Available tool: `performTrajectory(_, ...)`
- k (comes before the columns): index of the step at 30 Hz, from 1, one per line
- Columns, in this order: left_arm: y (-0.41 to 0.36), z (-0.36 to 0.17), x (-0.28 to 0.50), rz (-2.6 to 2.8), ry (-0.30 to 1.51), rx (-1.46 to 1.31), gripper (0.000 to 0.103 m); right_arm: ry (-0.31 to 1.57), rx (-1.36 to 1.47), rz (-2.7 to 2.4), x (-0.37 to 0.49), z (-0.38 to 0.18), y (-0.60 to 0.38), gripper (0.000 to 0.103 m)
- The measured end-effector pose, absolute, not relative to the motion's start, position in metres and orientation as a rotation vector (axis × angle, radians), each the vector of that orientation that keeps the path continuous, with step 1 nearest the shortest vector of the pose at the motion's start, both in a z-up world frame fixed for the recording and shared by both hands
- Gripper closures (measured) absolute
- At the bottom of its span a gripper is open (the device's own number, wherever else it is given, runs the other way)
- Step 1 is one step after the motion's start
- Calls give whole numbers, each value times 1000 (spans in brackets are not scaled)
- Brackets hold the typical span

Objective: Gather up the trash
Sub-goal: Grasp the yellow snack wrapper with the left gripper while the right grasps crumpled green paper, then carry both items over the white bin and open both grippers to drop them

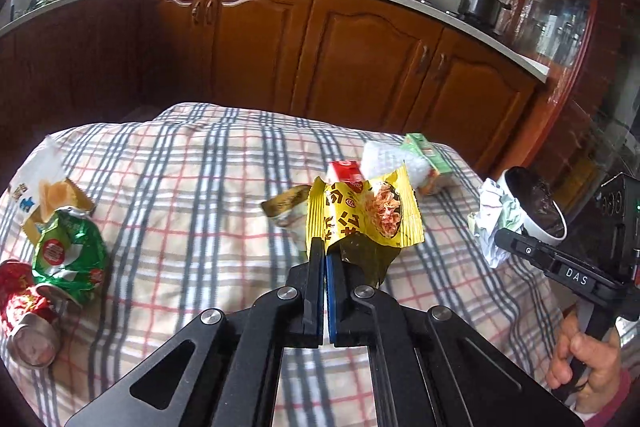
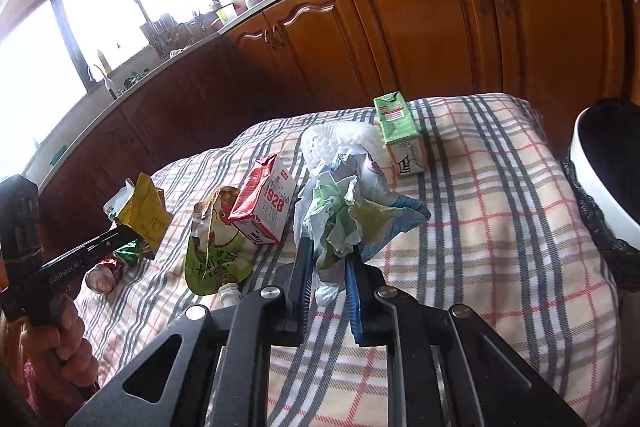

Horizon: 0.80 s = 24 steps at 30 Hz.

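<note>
My left gripper (image 1: 326, 247) is shut on a yellow snack wrapper (image 1: 368, 215) and holds it above the checked tablecloth (image 1: 180, 167). It also shows in the right wrist view (image 2: 142, 213), at the left gripper's tip (image 2: 120, 237). My right gripper (image 2: 330, 247) is shut on a crumpled wad of paper (image 2: 340, 207), white, green and blue, held above the cloth. The wad also shows in the left wrist view (image 1: 498, 223), next to the white trash bin (image 1: 536, 207). The bin with its black liner stands at the table's right edge (image 2: 600, 163).
On the cloth lie a red milk carton (image 2: 264, 207), a green carton (image 2: 400, 135), a green pouch (image 2: 212, 251), white foam netting (image 2: 336, 139), a crushed green can (image 1: 70, 255), a crushed red can (image 1: 26, 311) and a torn packet (image 1: 44, 183). Wooden kitchen cabinets (image 1: 360, 59) stand behind.
</note>
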<state>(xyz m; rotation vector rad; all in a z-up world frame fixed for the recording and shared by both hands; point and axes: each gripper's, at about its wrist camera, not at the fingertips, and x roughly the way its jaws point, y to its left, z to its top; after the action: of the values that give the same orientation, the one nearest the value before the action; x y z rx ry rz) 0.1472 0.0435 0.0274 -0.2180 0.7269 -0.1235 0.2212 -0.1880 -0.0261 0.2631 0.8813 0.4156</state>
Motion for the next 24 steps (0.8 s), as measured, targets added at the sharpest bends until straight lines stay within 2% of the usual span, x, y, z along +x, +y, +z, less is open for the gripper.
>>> performTrajectory(24, -76, 24, 237, -445, 760, -136, 103, 808, 304, 170, 193, 1, -327, 88)
